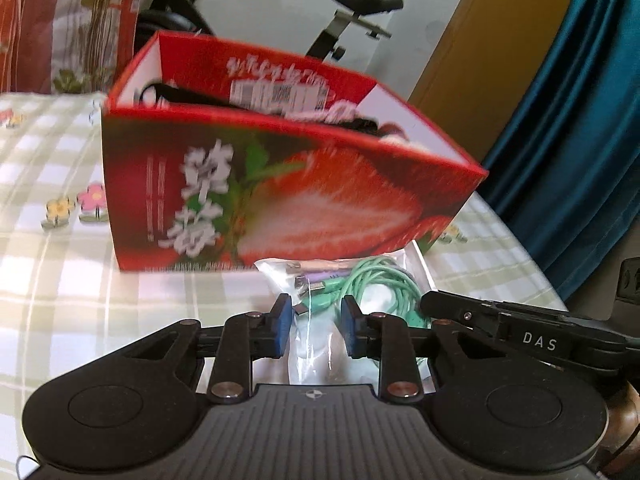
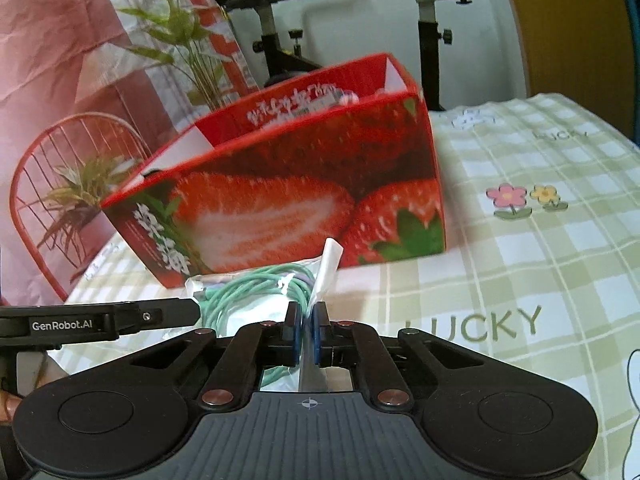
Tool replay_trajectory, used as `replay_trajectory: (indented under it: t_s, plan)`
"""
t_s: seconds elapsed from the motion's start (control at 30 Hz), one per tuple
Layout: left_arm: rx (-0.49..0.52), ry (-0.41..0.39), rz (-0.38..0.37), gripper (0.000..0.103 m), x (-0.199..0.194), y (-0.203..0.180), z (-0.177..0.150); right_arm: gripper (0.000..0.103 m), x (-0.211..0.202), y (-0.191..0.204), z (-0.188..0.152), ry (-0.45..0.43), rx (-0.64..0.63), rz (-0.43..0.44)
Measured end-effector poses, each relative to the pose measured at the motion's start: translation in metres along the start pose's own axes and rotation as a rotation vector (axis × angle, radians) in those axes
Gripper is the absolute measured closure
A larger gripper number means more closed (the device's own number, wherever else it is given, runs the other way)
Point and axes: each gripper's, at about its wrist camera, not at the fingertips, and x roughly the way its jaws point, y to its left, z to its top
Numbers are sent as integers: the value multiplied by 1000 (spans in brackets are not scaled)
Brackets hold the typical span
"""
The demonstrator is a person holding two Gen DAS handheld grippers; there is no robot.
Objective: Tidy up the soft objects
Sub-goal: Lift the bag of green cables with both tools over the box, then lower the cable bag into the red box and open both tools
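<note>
The blue-padded fingers (image 2: 318,330) of the right gripper (image 2: 307,330) are pressed together on the edge of a clear plastic bag holding a coiled mint-green cable (image 2: 256,286), and a white strip of that bag's edge sticks up just beyond the tips. The left gripper (image 1: 316,326) has its blue pads (image 1: 283,330) partly drawn in on either side of the same bag; whether they press the plastic I cannot tell, since a gap shows at each pad. Just past both sets of fingers stands the red cardboard box printed with strawberries (image 1: 280,200), open at the top, on the green-and-white checked cloth (image 2: 520,280). Dark and pale soft items already show over the box's rim, so I judge part of the sorting done. The bagged cable still lies outside, against the box's near wall, and by my reading has yet to be lifted in.
</note>
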Motion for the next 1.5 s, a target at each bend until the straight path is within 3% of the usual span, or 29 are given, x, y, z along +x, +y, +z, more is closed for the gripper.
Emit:
replay_trajectory:
  t_s: [0.47, 0.87, 0.97, 1.1, 1.3, 1.5]
  plan:
    - [81, -193, -15, 75, -59, -33, 48, 98, -42, 31, 49, -133, -75, 43]
    - [63, -247, 7, 75, -36, -15, 107, 98, -5, 40, 126, -179, -129, 37]
    - [54, -240, 26, 75, -20, -5, 123, 98, 18, 39, 143, -167, -131, 26]
    - [63, -171, 77, 75, 9, 5, 135, 98, 50, 38, 155, -131, -143, -4]
    - [97, -33, 107, 74, 40, 11, 132, 98, 91, 24, 154, -14, -135, -57]
    - [137, 57, 139, 74, 52, 11, 126, 98, 108, 22, 148, 74, -150, -76]
